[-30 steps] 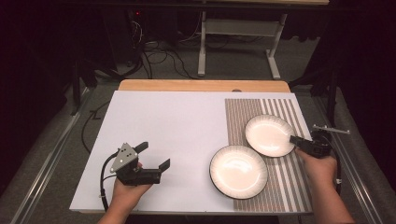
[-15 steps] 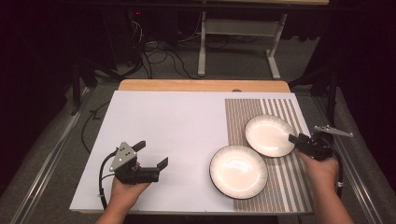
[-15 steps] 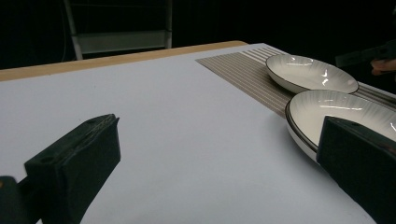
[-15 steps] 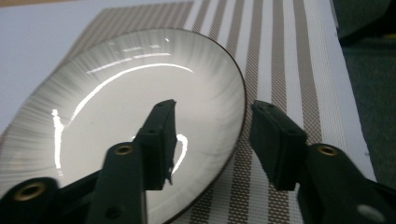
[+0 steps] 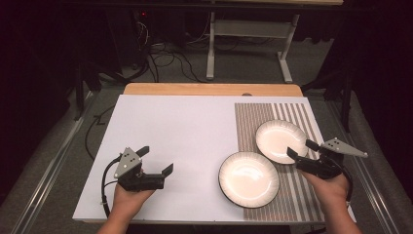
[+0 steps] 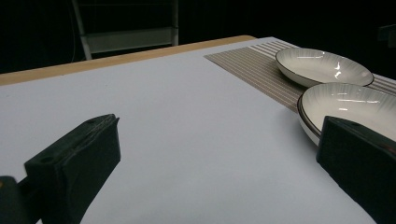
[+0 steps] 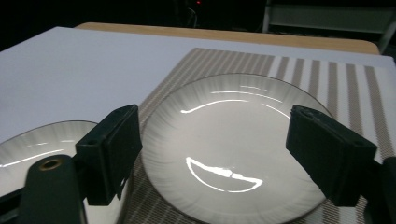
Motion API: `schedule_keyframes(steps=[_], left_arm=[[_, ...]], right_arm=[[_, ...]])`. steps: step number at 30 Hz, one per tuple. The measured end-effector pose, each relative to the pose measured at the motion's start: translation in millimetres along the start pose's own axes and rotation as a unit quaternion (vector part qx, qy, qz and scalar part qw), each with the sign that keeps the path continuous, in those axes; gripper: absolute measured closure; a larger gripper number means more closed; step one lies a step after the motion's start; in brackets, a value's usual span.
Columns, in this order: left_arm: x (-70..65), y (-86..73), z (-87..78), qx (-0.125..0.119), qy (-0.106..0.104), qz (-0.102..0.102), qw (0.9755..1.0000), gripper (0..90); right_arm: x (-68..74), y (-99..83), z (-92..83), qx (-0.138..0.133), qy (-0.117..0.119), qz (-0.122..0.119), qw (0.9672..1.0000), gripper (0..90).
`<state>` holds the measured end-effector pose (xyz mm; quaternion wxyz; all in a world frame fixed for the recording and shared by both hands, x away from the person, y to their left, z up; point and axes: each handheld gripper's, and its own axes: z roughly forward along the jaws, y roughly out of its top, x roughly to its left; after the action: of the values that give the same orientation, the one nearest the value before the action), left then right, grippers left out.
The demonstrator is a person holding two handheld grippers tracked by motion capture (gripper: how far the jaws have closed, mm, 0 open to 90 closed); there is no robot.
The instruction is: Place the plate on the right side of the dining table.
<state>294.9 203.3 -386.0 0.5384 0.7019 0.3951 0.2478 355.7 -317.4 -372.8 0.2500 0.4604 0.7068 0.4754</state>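
Lying on the striped mat (image 5: 253, 117) at the desk's (image 5: 185, 126) right side, the far plate (image 5: 281, 140) is seen just ahead of the right claw (image 5: 301, 148), whose jaws have just been opening and now stand spread with nothing pinched between them. From that claw the plate lies forward and slightly to the left; in the right gripper view its near rim sits between the two jaws but is not pressed by either. Being round, the plate offers no long axis, so any point on the rim could be taken. The right hand (image 5: 331, 187) is judged much the nearer to it. A near plate (image 5: 249, 179) rests just beside the far one, partly on the mat and partly on the white desk, their rims close or perhaps touching. Both plates are empty. The left claw (image 5: 157, 161) is held over the bare desk, well apart from the plates, its jaws spread and empty, pointed towards them.
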Motion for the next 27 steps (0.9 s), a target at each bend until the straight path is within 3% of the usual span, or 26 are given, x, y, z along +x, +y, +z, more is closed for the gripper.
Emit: schedule_keyframes(steps=[6,11,17,22,27], left_arm=[[0.7,0.8,-2.0,0.0,-0.001,-0.001,1.0,0.2],[-0.1,3.5,-6.2,-0.003,-0.001,0.006,1.0,0.2],[-2.7,5.2,-11.5,-0.004,0.001,0.019,0.9998,0.1],[-1.7,4.4,-11.3,-0.005,0.004,0.009,0.9999,0.0],[-2.7,4.6,-11.7,-0.005,0.004,0.008,0.9999,0.0]], right_arm=[[32.1,2.3,-3.4,-0.015,0.039,-0.03,0.9987,10.6],[56.0,0.6,-4.1,-0.015,0.058,-0.052,0.9968,0.9],[81.3,-5.7,-7.8,-0.029,0.069,-0.067,0.9949,0.7],[85.1,-5.9,-12.6,-0.044,0.078,-0.07,0.9936,0.7],[82.1,-6.0,-15.1,-0.049,0.067,-0.066,0.9944,0.7]])
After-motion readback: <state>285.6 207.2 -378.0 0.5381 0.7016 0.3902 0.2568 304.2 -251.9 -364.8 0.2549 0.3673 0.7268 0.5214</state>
